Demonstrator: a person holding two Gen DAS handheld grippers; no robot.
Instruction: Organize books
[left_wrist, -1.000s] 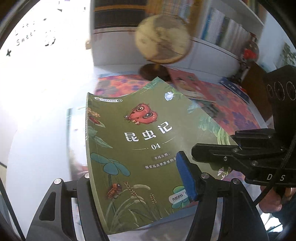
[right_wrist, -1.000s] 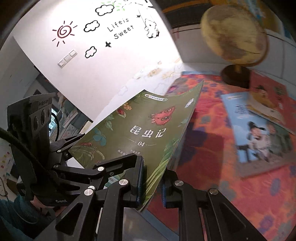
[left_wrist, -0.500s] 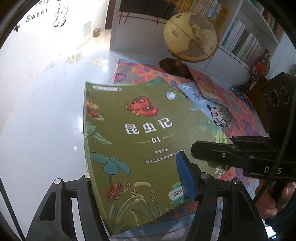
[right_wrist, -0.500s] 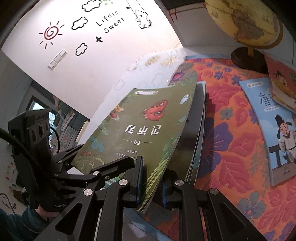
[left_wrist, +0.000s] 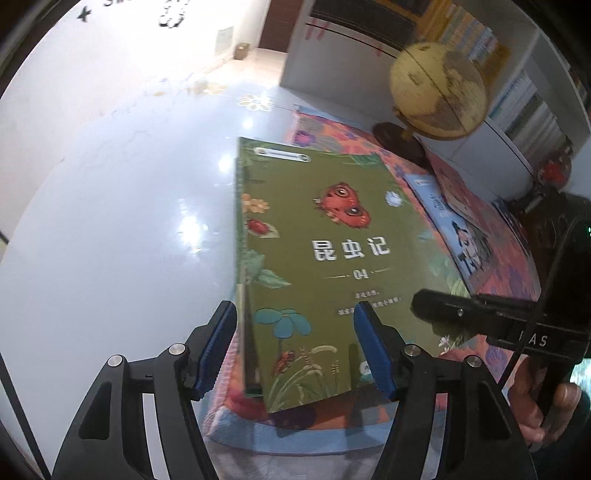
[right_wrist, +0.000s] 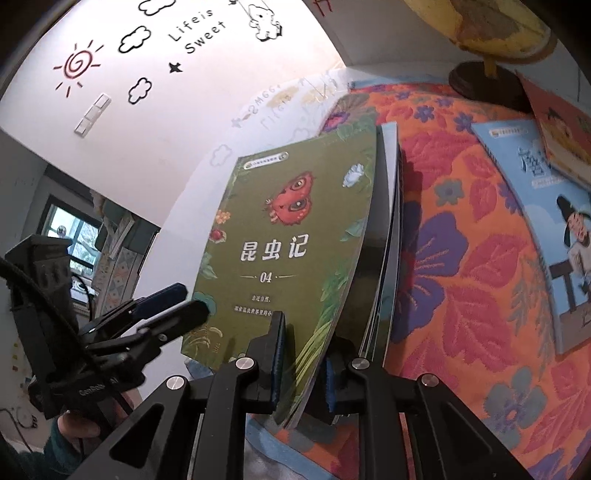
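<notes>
Green book (left_wrist: 325, 258) set on a small stack at the cloth's edge. Right tongs (right_wrist: 303, 354) opening, cover still between the pads; left tongs (left_wrist: 295, 347) straddle its corner, loose. Blue book (right_wrist: 546, 221) and red book (right_wrist: 565, 136) unsorted.

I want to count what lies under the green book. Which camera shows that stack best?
The right wrist view: page edges of the stack fan out beside the green book. The left wrist view shows only a dark sliver under it.
</notes>
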